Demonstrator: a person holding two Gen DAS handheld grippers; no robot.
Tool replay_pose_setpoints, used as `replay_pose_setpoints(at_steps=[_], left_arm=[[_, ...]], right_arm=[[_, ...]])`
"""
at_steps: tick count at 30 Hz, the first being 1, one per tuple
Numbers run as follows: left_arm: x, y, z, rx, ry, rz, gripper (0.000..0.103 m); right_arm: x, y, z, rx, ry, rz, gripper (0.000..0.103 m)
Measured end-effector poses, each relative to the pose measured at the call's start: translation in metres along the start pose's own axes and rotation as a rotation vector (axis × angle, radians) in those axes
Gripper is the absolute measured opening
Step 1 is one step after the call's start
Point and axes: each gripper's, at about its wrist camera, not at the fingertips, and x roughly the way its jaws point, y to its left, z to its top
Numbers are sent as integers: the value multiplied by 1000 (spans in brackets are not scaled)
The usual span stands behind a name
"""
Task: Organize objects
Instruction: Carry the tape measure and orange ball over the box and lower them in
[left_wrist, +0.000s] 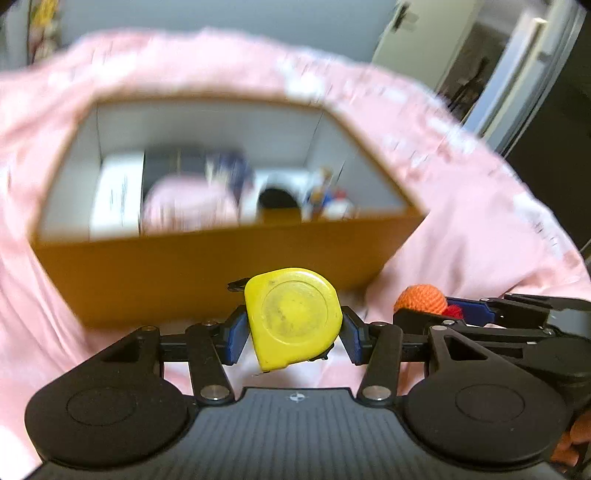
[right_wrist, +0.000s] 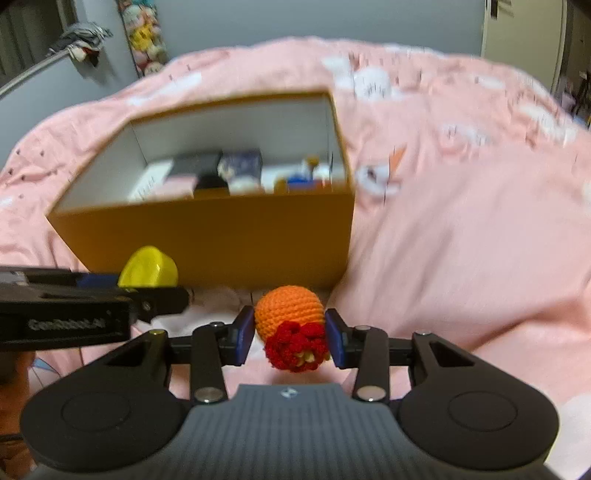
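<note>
The left gripper (left_wrist: 293, 326) is level, its blue pads (left_wrist: 236, 336) pressed against both sides of a yellow tape measure (left_wrist: 293, 317). The right gripper (right_wrist: 290, 334) sits just beside it on the right, also level, its pads (right_wrist: 245, 334) closed on an orange crochet ball (right_wrist: 290, 308). Both point the same way, side by side and close together.

1. Both fisheye views were lit evenly and fairly dimly by soft indoor light, without glare.
2. Motion blur smeared the pink bedspread (left_wrist: 461, 229) and the orange box (left_wrist: 207, 273) in both views.
3. The near tape measure (left_wrist: 293, 319) and crocheted ball (right_wrist: 291, 319) stayed sharp.
4. Edges bowed outward, and the corners darkened.
</note>
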Motion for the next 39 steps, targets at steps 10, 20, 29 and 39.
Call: replay_pose_setpoints(at_steps=[10, 20, 29, 39], left_arm=[[-25, -4, 59, -16, -142, -99, 59], [8, 12, 106, -44, -126, -70, 59], [59, 39, 118, -137, -55, -53, 59], [96, 52, 130, -155, 20, -40, 59]], right_arm=[[-49, 7, 60, -127, -161, 47, 43], [5, 29, 128, -333, -156, 10, 42], [88, 41, 150, -553, -51, -84, 42], [145, 39, 160, -646, 25, -169, 43]])
